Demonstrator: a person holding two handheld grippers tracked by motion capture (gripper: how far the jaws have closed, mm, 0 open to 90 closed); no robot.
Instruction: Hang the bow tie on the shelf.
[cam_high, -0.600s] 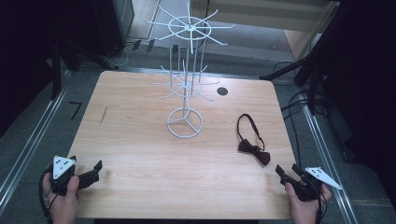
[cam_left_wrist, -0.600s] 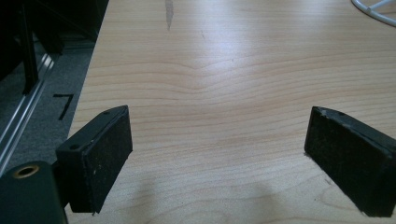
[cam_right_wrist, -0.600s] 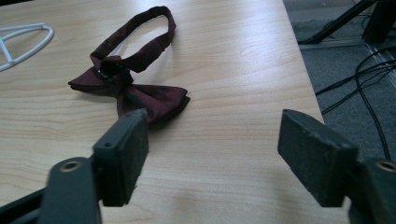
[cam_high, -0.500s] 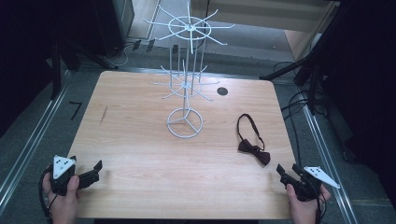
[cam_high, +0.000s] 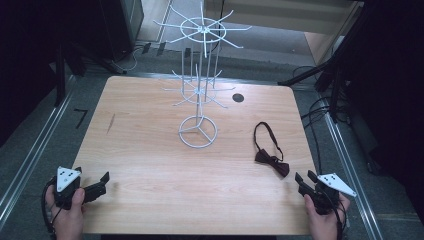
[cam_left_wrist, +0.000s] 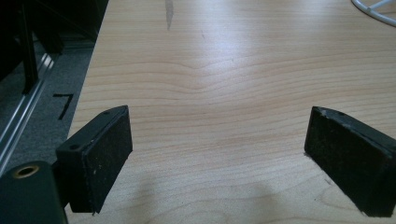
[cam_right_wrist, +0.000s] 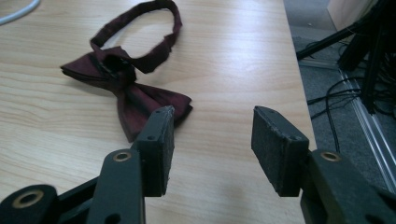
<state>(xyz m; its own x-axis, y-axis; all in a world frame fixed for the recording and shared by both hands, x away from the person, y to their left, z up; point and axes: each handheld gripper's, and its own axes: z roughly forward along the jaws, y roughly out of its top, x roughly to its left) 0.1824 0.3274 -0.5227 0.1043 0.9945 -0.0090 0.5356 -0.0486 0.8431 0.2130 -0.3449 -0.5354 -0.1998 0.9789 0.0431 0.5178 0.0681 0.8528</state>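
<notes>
Almost nothing has moved since the earlier pictures. The right gripper (cam_high: 306, 181) has slid just a tiny bit nearer the table's right edge, and the left gripper (cam_high: 95, 186) sits in the same spot as before. The bow tie (cam_high: 272, 162) has not moved either.

The left gripper rests at the near left corner of the wooden table (cam_high: 150, 150). Its jaws are wide open and hold nothing. Only bare wood lies between them.

The right gripper is at the near right corner. Its jaws are partly open, not as wide as the left ones, and they hold nothing too. In the right gripper view, the dark red bow tie (cam_right_wrist: 135, 88) lies just past the left jaw tip, near it but apart from it.

The bow tie lies flat on the right side of the table, with its strap (cam_high: 265, 132) curled in a loop behind it. A white wire rack (cam_high: 200, 105) stands in the middle of the table, well apart from the tie.

The tie looks soft, light and floppy. It will likely bend and dangle when lifted. The middle knot looks like the thickest part, so that seems the best place to pinch. The strap is thin and might slip out.
</notes>
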